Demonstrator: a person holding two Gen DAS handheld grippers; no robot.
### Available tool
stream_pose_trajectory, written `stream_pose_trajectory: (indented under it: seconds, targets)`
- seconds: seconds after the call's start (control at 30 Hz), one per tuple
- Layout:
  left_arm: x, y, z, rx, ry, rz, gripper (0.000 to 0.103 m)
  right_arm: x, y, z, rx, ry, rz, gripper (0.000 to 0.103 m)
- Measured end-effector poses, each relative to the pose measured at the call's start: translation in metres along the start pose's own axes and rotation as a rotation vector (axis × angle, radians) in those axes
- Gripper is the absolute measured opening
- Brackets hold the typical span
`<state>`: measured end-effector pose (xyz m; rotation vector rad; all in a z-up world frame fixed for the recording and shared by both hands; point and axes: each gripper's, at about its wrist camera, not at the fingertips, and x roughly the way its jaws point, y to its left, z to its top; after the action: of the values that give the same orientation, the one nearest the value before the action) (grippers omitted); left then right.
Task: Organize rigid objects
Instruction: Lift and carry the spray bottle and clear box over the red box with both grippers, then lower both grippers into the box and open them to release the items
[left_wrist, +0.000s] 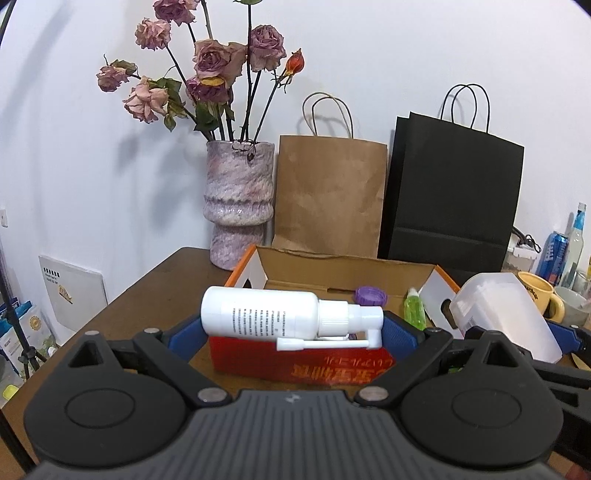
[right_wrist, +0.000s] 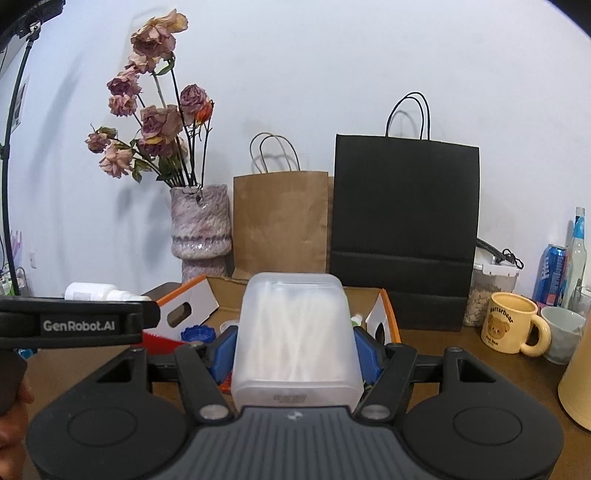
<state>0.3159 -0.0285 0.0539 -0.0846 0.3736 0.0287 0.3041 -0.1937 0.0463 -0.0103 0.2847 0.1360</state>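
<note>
A white spray bottle (left_wrist: 258, 314) is clamped sideways by the left gripper (left_wrist: 291, 332), held nearly level above the cardboard box (left_wrist: 347, 273). To its right, a translucent swab box (right_wrist: 295, 332) is gripped between the half-spread pads of the right gripper (right_wrist: 295, 350), also pointed slightly downward.

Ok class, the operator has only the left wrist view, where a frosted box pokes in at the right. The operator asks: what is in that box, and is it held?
Observer: The translucent box is packed with white cotton swabs.
Operator: Is it gripped?
Observer: Yes. The right gripper has its blue jaws pressed on both sides of the box.
Operator: What is printed on the mug?
Observer: The yellow mug shows a bear face under the word Butterbear.
</note>
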Motion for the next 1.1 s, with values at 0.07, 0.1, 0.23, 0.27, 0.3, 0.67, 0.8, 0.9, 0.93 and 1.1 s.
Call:
stream_pose_trajectory:
  seconds: [0.07,0.1,0.23,0.27,0.3,0.67,0.8,0.9,0.93,1.1]
  targets:
    - [0.006,-0.001,0.003,-0.004,-0.005,0.003,0.098,0.005,-0.002,0.002,0.005,-0.003,0.0,0.064]
    - [0.008,-0.001,0.004,-0.007,-0.006,0.005,0.098,0.008,-0.002,0.003,0.006,-0.004,-0.001,0.064]
    - [0.02,-0.003,0.011,-0.023,-0.012,0.017,0.098,0.02,-0.005,0.006,0.009,-0.007,-0.005,0.064]
    - [0.024,-0.003,0.013,-0.026,-0.014,0.017,0.098,0.024,-0.007,0.007,0.012,-0.007,-0.006,0.064]
    - [0.027,-0.003,0.014,-0.028,-0.016,0.018,0.098,0.028,-0.007,0.008,0.014,-0.007,-0.007,0.064]
    - [0.067,-0.005,0.028,-0.026,-0.021,0.034,0.098,0.072,-0.011,0.019,0.014,-0.005,0.001,0.064]
    - [0.085,-0.006,0.033,-0.022,-0.02,0.045,0.098,0.091,-0.013,0.021,0.008,0.003,0.001,0.064]
    - [0.099,-0.006,0.036,-0.018,-0.015,0.055,0.098,0.104,-0.014,0.022,0.0,0.008,0.001,0.064]
    - [0.104,-0.006,0.037,-0.016,-0.013,0.058,0.098,0.109,-0.014,0.023,-0.003,0.01,0.0,0.064]
    - [0.126,-0.006,0.041,-0.002,-0.007,0.072,0.098,0.13,-0.015,0.025,-0.017,0.022,-0.002,0.064]
